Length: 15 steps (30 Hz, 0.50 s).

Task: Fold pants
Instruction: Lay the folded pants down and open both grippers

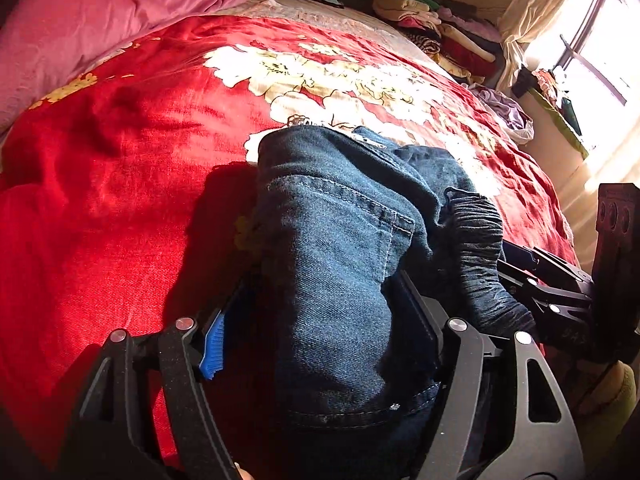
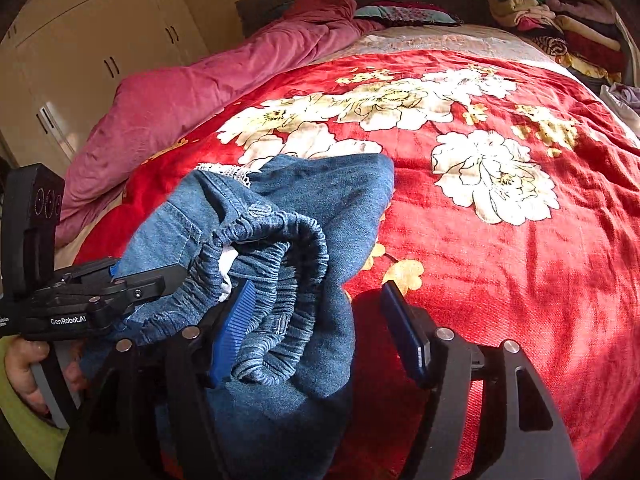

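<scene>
Dark blue denim pants (image 1: 340, 264) with an elastic waistband (image 2: 276, 240) hang bunched over a red floral bedspread (image 1: 120, 160). In the left wrist view the denim fills the gap between my left gripper's (image 1: 316, 320) fingers, whose jaws stand wide. From the right wrist view the left gripper (image 2: 132, 280) appears clamped on the waistband edge. My right gripper (image 2: 320, 328) has its jaws wide apart; the waistband drapes over its left blue pad (image 2: 232, 332), and the right pad (image 2: 404, 332) is bare. The right gripper also shows in the left wrist view (image 1: 516, 264), at the waistband.
A pink duvet (image 1: 80, 28) lies along the bed's left side. Stacked folded clothes (image 1: 436, 20) sit at the far right corner. A bright window (image 1: 592, 48) and curtain are on the right. Wardrobe doors (image 2: 100, 52) stand beyond the bed's left.
</scene>
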{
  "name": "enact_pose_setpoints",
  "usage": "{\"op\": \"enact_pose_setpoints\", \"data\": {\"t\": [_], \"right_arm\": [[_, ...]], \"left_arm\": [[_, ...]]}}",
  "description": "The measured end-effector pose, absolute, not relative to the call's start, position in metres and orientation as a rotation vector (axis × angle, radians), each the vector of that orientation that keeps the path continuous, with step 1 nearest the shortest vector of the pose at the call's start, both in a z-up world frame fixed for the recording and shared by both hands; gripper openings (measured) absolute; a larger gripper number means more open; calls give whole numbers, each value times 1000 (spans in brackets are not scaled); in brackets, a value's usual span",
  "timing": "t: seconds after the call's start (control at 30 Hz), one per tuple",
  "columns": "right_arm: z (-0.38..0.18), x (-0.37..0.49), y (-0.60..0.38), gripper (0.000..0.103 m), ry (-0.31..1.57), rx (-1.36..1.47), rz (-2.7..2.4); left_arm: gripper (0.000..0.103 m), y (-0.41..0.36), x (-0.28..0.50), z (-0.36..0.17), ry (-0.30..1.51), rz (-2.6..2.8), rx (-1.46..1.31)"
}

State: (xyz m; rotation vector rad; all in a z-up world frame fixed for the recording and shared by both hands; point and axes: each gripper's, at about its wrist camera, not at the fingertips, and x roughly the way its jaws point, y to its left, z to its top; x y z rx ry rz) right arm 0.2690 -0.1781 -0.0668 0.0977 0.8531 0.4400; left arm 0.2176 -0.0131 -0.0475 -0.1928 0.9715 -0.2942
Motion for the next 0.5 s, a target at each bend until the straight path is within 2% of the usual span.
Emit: {"op": "enact_pose_setpoints", "data": {"t": [0.23,0.3,0.5], "right_arm": [[-48,256,-178,64,797,71,422],[-39,249,-182,87,764,68,405],[-12,225,-191,91,680,60,402]], "left_arm": [[70,-10,209,-38,951,-281,-188],[74,-9,204,-31,937,-279,-191],[88,-3,184,-5,872,-267,-197]]}}
